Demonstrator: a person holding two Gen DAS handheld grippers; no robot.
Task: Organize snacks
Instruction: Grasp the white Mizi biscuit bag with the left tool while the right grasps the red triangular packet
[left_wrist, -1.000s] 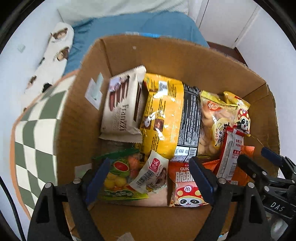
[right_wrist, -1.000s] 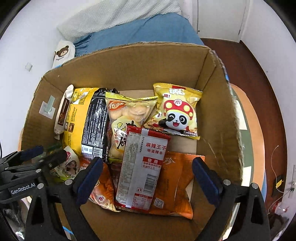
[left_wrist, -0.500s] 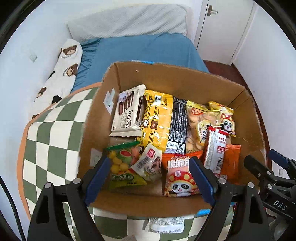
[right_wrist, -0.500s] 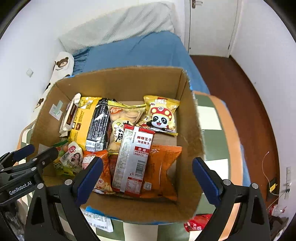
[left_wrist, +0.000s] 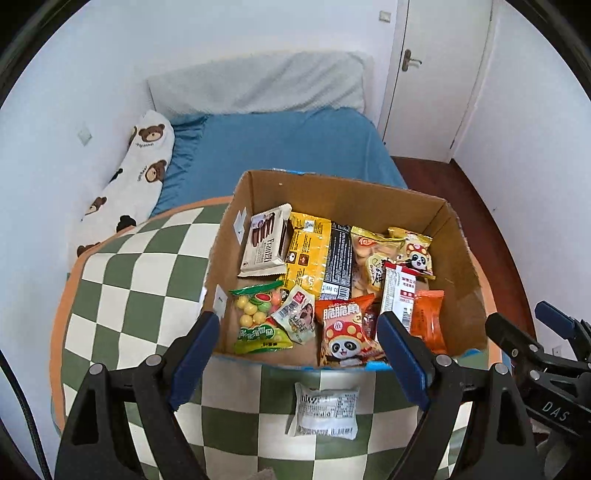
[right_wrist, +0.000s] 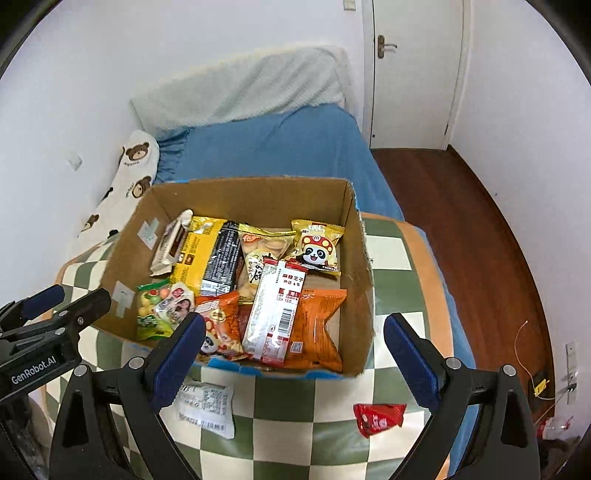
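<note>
Snacks sit mostly inside an open cardboard box (left_wrist: 458, 258) on a green-and-white checkered cushion (left_wrist: 140, 280). Nearest the cameras: left gripper (left_wrist: 297, 354) and right gripper (right_wrist: 295, 354) hang above the cushion's near side, each with jaws spread wide and nothing between the blue pads (right_wrist: 408, 363). Two packets lie loose on the cushion outside the box: a white packet (left_wrist: 325, 415) just in front of the box's near wall, and a red packet (right_wrist: 378, 419) toward the right, apart from the box.

Box contents, near row: green fruit-candy bag (left_wrist: 258, 317), small white-and-red sachet (left_wrist: 295, 314), red panda bag (left_wrist: 347, 332), orange packet (right_wrist: 317, 325), with a tall white-and-red packet (right_wrist: 277, 310) lying across its left part. Far row: chocolate wafer pack (left_wrist: 264, 245) leaning at the left wall, yellow-and-black bag (left_wrist: 317, 258), clear biscuit bag (left_wrist: 369, 258), yellow panda bag (right_wrist: 316, 247).

Beyond the box: blue bed (left_wrist: 280, 147), bear-print pillow (left_wrist: 136, 173) along its left side, white door (right_wrist: 413, 74) at far right.
</note>
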